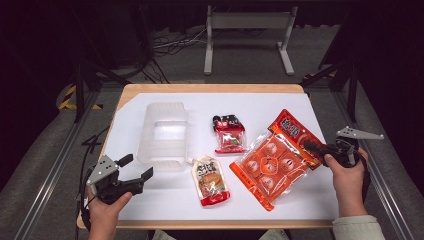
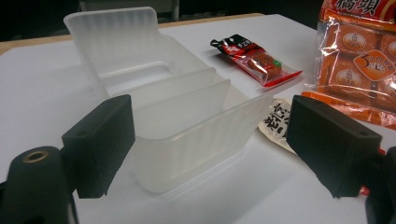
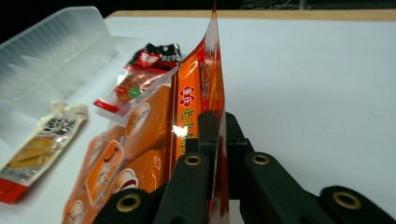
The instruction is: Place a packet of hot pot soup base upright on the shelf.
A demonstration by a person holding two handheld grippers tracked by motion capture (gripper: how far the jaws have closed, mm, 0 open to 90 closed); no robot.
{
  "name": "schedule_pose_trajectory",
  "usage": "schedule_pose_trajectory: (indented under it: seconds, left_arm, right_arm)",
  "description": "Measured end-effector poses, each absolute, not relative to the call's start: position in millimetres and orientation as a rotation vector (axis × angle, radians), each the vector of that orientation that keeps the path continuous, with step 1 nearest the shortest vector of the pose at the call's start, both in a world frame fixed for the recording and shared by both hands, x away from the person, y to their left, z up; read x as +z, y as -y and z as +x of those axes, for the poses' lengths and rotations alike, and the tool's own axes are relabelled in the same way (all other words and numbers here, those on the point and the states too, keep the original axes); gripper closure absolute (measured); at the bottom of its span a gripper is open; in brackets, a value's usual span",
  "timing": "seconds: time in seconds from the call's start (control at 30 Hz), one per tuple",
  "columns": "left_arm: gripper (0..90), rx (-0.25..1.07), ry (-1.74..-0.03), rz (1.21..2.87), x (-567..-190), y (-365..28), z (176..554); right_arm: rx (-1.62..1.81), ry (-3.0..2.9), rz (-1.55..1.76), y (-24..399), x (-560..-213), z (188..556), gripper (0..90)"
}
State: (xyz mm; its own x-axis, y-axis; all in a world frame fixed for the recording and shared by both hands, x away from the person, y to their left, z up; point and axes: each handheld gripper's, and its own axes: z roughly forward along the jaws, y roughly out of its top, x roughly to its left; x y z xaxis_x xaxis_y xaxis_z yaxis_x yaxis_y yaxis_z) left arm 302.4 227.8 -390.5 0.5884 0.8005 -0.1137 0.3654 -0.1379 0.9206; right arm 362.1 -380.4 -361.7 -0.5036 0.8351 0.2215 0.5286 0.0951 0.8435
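High view: the large orange plastic packet of round orange-wrapped snacks (image 1: 274, 161) is seen lying slantwise on the white-topped bench (image 1: 310, 200), right of centre, with its right edge pinched by the right hand-held gripper (image 1: 311, 147). Right gripper view: the jaws are shown fully closed on the packet's sealed edge (image 3: 205, 88), which is raised and stood up between them while the rest of the packet slopes down to the bench at the left. The left hand-held gripper (image 1: 136, 168) is seen in the high view near the bench's front left corner, its jaws spread wide with nothing between them; in the left gripper view it is pointed at the clear ribbed plastic container with inner dividers (image 2: 187, 121), which is set just ahead of it, apart from the jaws. A small red-and-black snack pouch (image 1: 229, 134) is laid behind the large packet, and a cream-and-red spouted sauce pouch (image 1: 210, 181) is laid just left of it, near the container's front right corner.
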Motion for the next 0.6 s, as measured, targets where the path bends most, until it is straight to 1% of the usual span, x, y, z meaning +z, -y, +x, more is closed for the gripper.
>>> schedule_pose_trajectory:
  seconds: [0.17, 0.27, 0.53, 0.6]
  left_arm:
    - [17.0, 0.499, -0.966, 1.727, -385.7, -226.8, 305.3]
    - [16.9, 0.467, -0.968, 1.718, -380.9, -228.7, 305.4]
    - [15.1, 0.487, -0.963, 1.696, -374.1, -232.5, 305.3]
    - [15.0, 0.496, -0.962, 1.697, -373.8, -232.4, 305.4]
  right_arm:
    - [1.399, -2.093, 1.273, 369.4, -339.2, 355.2, 90.0]
    - [1.423, -2.117, 1.223, 362.2, -326.3, 351.0, 90.0]
    - [1.411, -2.15, 1.076, 338.5, -290.6, 335.8, 90.0]
    - [1.415, -2.153, 1.065, 336.5, -287.4, 334.2, 90.0]
